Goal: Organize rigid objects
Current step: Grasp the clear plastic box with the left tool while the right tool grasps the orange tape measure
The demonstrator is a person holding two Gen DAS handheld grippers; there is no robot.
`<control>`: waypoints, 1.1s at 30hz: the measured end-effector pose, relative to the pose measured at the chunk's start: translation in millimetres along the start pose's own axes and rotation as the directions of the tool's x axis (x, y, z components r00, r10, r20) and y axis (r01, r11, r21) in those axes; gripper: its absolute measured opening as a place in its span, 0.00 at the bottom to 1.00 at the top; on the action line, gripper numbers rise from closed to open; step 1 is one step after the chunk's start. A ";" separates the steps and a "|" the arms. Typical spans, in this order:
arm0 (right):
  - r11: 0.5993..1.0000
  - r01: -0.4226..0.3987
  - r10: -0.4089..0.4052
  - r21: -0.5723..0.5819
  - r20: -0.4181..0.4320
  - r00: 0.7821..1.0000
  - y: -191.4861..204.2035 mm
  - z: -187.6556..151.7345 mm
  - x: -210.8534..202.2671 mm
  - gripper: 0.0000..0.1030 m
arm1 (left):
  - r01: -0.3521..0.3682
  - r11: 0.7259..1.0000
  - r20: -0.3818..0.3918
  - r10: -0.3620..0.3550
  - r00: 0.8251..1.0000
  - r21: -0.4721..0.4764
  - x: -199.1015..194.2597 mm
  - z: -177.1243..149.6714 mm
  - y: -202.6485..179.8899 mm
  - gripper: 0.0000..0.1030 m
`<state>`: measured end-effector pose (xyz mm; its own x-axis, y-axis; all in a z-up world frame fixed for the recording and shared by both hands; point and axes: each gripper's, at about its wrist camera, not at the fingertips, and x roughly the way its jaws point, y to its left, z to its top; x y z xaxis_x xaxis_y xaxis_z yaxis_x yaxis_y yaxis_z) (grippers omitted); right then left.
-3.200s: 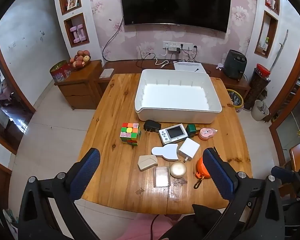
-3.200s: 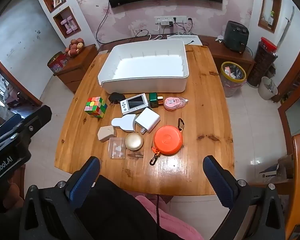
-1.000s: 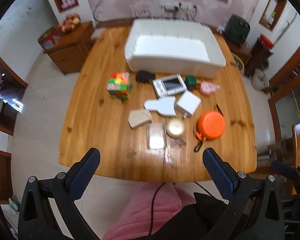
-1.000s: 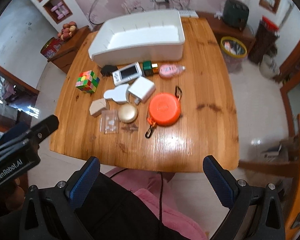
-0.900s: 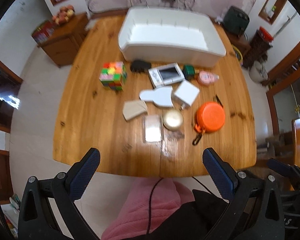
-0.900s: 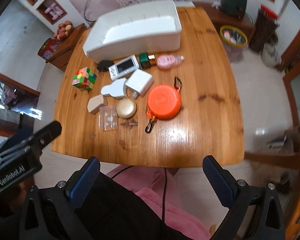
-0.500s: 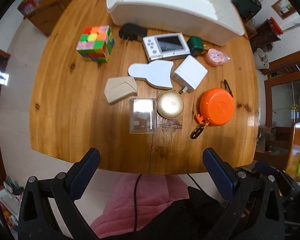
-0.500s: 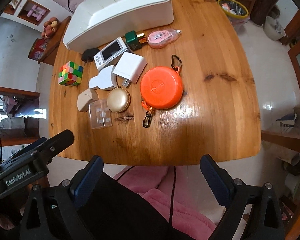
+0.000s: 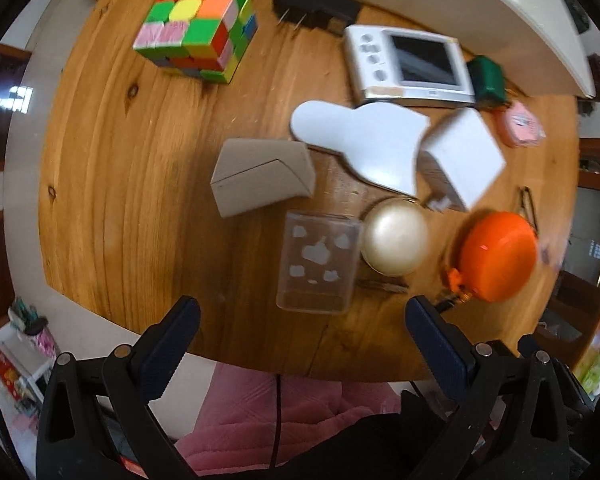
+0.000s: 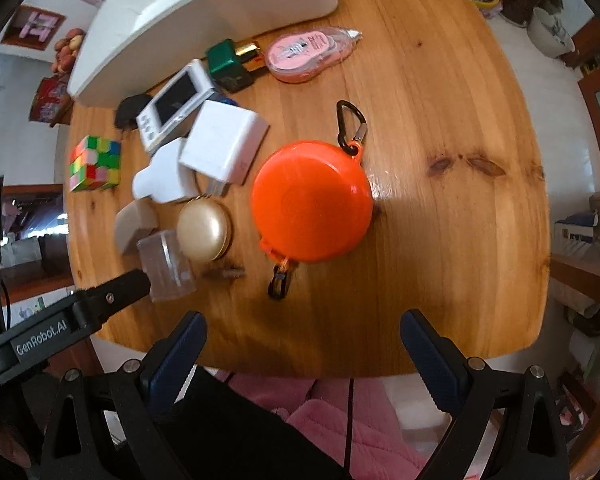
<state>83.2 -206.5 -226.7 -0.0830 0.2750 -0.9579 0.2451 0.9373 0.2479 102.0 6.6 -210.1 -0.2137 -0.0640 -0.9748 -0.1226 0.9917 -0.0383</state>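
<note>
Orange and round, the carabiner case (image 10: 311, 201) lies mid-frame on the wooden surface (image 10: 440, 120), just right of a gold compact (image 10: 204, 226), with the right gripper (image 10: 302, 338) and left gripper (image 9: 300, 322) both spread apart, empty, at the bottom.

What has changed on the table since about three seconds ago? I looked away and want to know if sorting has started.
Only the grippers moved: both came down toward the objects and tilted to look down at them. The left gripper now hangs by the clear box, the right gripper by the orange case. Both are open and hold nothing. Every object lies where it was; nothing has gone into the white bin.
</note>
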 end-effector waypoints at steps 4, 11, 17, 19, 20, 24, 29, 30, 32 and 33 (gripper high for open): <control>1.000 0.018 -0.018 0.023 -0.019 1.000 -0.2 14.4 10.6 0.95 | -0.006 1.000 -0.048 0.005 0.999 -0.019 14.4 10.7 7.7 0.95; 0.997 0.049 -0.046 0.059 -0.048 0.998 -1.5 36.0 26.7 0.89 | -0.005 0.999 -0.134 0.000 0.991 -0.036 36.7 22.9 21.5 0.87; 0.995 0.063 -0.057 0.083 -0.068 0.996 -7.7 49.7 34.2 0.89 | 0.035 0.999 -0.172 -0.041 0.984 -0.038 53.2 33.1 25.5 0.77; 0.994 0.064 -0.058 0.086 -0.070 0.996 -7.9 53.3 35.7 0.85 | 0.047 0.998 -0.181 -0.052 0.982 -0.034 55.2 37.3 21.7 0.72; 0.994 0.063 -0.057 0.088 -0.071 0.996 -8.4 55.7 37.2 0.83 | 0.053 0.998 -0.186 -0.058 0.981 -0.032 55.2 39.9 21.2 0.70; 0.994 0.066 -0.059 0.093 -0.072 0.996 -6.4 67.2 43.8 0.80 | 0.069 0.997 -0.198 -0.072 0.978 -0.025 55.5 46.3 19.2 0.63; 0.994 0.063 -0.057 0.085 -0.073 0.996 -8.9 87.6 49.8 0.77 | 0.090 0.996 -0.209 -0.092 0.974 -0.018 53.0 58.3 7.7 0.55; 0.994 0.063 -0.057 0.084 -0.071 0.996 -9.9 88.9 49.9 0.77 | 0.090 0.996 -0.209 -0.091 0.974 -0.016 52.5 59.0 7.6 0.54; 0.995 0.063 -0.057 0.083 -0.067 0.996 -1.9 88.7 52.4 0.77 | 0.090 0.996 -0.207 -0.090 0.974 -0.012 50.3 60.3 4.4 0.54; 0.995 0.062 -0.057 0.082 -0.064 0.996 -1.7 86.1 52.0 0.77 | 0.088 0.996 -0.206 -0.088 0.975 -0.008 48.3 59.3 -1.4 0.54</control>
<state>161.7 -212.3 -289.4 -0.1585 0.2342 -0.9592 0.3179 0.9318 0.1750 149.3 8.7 -270.2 -0.3970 -0.1725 -0.9015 -0.1487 0.9813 -0.1223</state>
